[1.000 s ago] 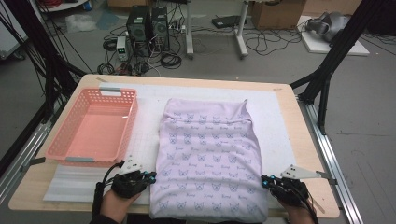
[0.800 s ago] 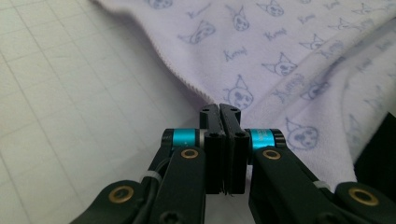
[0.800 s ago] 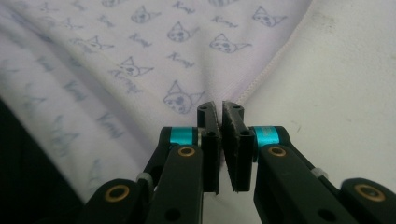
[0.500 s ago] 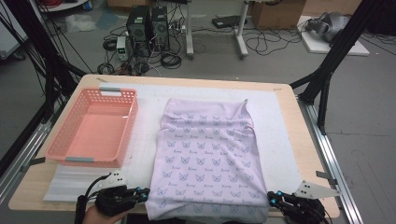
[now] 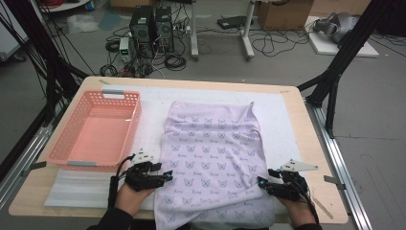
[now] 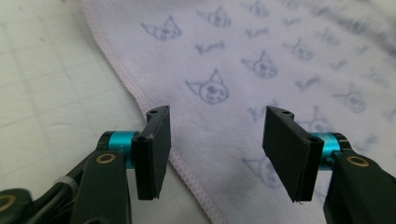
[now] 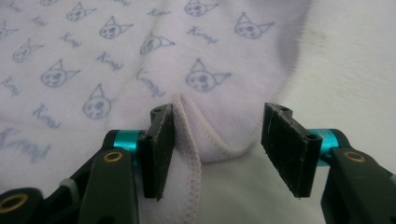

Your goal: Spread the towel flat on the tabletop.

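A pale lilac towel [image 5: 210, 153] printed with small cat faces lies flat on the white mat, its near end hanging over the table's front edge. My left gripper [image 5: 165, 176] sits at the towel's left hem near the front. In the left gripper view its jaws [image 6: 215, 149] have just been opening and stand apart over the stitched hem [image 6: 187, 172], pads clear of it. My right gripper [image 5: 263, 184] is at the right hem. In the right gripper view it [image 7: 217, 149] has just been opening too, and a raised fold of hem [image 7: 191, 126] stands loose between its pads.
An empty pink plastic basket [image 5: 129, 120] stands on the left of the table, close to the left hand. The white mat [image 5: 287, 124] covers most of the wooden tabletop [image 5: 311, 143]. Computer towers [image 5: 153, 24] and cables lie on the floor beyond.
Both grippers pulled back toward the front edge with the towel's sides, then came forward again. Their jaws were shut on the hems and now stand apart, with the towel let go.
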Tool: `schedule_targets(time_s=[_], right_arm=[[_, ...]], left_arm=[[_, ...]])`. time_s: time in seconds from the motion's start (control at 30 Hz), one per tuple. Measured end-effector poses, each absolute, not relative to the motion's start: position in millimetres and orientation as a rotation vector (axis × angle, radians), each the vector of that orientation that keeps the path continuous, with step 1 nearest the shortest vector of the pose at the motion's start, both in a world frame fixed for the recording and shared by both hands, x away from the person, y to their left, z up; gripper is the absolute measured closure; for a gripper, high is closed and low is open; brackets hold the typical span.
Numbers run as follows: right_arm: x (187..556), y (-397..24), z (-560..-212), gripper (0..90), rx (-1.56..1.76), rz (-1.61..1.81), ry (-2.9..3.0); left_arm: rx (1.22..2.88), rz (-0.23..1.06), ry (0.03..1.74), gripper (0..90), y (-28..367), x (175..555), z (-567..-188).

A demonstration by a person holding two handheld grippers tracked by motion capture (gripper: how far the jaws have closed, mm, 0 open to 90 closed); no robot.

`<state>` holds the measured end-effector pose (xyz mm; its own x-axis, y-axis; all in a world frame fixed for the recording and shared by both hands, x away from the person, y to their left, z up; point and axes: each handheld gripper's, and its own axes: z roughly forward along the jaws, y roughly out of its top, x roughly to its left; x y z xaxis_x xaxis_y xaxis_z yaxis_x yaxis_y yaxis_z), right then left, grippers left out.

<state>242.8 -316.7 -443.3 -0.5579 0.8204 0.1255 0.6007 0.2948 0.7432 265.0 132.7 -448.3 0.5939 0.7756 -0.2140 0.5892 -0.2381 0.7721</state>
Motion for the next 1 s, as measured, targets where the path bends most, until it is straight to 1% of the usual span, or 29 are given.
schedule_targets(time_s=[0.03,0.07,0.1,0.17,0.2,0.3,0.37,0.53,0.57,0.63,0.67,0.77,1.0], right_arm=[[245,-314,-444,42.2,1.291,1.118,2.289],[247,-313,-445,42.3,1.283,1.112,2.289],[247,-311,-445,42.9,1.289,1.105,2.288],[248,-311,-445,47.5,1.281,1.099,2.289],[249,-312,-444,50.4,1.284,1.122,2.303],[247,-318,-435,46.1,1.297,1.216,2.232],[249,-322,-429,41.6,1.327,1.258,2.172],[262,-310,-440,41.3,1.324,1.125,2.254],[265,-307,-444,46.4,1.315,1.094,2.268],[267,-303,-446,68.6,1.272,1.018,2.268],[270,-303,-444,88.5,1.264,1.019,2.281],[279,-303,-444,89.0,1.209,0.999,2.303],[310,-305,-444,89.2,1.234,0.984,2.188]], left_arm=[[1.962,0.293,1.083,43.6,128,266,-448],[1.994,0.356,1.063,47.2,122,265,-449],[2.033,0.44,1.027,57.0,119,264,-449],[2.024,0.431,1.024,79.8,121,268,-449],[2.026,0.411,1.032,87.2,121,270,-448],[2.028,0.422,1.051,87.9,119,276,-447],[2.015,0.43,1.07,87.9,118,280,-447],[1.991,0.448,1.098,88.1,117,291,-448],[1.984,0.455,1.108,88.1,116,294,-447],[1.967,0.478,1.128,88.1,117,301,-445],[1.967,0.487,1.133,88.1,118,305,-444],[1.943,0.528,1.152,88.1,119,317,-440],[1.877,0.549,1.166,88.1,117,340,-437]])
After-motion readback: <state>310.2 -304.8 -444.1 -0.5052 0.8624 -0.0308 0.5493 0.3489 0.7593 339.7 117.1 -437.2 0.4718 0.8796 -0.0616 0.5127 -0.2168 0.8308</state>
